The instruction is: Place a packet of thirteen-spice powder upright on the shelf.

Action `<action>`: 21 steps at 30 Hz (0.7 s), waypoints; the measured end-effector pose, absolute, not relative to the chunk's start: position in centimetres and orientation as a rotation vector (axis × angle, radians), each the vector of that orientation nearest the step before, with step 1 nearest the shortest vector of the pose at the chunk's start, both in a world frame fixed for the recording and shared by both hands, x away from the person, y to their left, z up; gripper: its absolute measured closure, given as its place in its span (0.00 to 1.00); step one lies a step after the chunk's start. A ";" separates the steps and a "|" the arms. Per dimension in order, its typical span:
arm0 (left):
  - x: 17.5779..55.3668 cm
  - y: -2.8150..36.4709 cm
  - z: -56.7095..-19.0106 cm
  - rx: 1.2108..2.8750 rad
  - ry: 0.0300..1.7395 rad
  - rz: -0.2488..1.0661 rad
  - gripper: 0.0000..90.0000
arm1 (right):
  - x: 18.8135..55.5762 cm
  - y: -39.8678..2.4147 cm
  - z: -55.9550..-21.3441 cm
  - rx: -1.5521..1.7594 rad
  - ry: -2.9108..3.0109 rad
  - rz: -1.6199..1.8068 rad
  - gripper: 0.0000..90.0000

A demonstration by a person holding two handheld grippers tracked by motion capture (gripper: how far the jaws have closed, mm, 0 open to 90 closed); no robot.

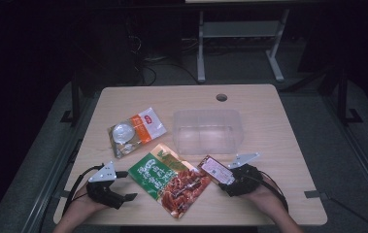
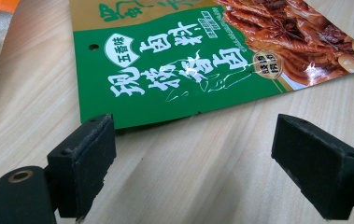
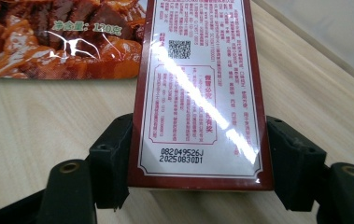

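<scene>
A flat red box (image 1: 213, 168) with a white printed label lies on the wooden table (image 1: 269, 126), right of a green and red food packet (image 1: 169, 182). My right gripper (image 1: 226, 180) holds the near end of this box (image 3: 198, 93), its pads (image 3: 114, 154) pressed on both long sides, so my right gripper (image 3: 200, 154) is shut on it. One end of the box overlaps the packet's red corner (image 3: 58, 42). My left gripper (image 1: 128, 185) stands open just short of the packet's green edge (image 2: 179, 70). Nothing is between the jaws of my left gripper (image 2: 193, 154).
A clear plastic container (image 1: 206, 112) stands behind the box at mid-table. An orange and clear packet (image 1: 135, 131) lies at the left, behind the green one. A round hole (image 1: 221, 97) sits near the table's far edge. The floor and a metal frame lie beyond.
</scene>
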State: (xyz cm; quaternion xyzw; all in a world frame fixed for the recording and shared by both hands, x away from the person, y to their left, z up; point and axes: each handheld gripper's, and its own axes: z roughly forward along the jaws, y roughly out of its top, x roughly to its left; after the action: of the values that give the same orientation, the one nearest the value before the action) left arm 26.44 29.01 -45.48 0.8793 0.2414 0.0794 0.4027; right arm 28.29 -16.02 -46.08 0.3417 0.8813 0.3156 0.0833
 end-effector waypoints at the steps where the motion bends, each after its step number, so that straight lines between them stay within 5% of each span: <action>1: 26.4 29.0 -45.4 2.219 0.606 0.203 0.15 | 28.2 -16.4 -45.9 1.009 2.633 0.957 0.35; 21: 26.5 27.1 -43.2 2.190 0.500 0.175 0.14 | 28.0 -18.0 -44.2 0.772 2.745 1.153 0.35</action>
State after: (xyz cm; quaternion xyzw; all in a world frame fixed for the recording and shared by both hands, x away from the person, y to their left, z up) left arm 26.46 27.12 -43.23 0.8776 0.2004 0.0702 0.4299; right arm 27.99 -17.96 -44.22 0.2509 0.8919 0.3747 0.0330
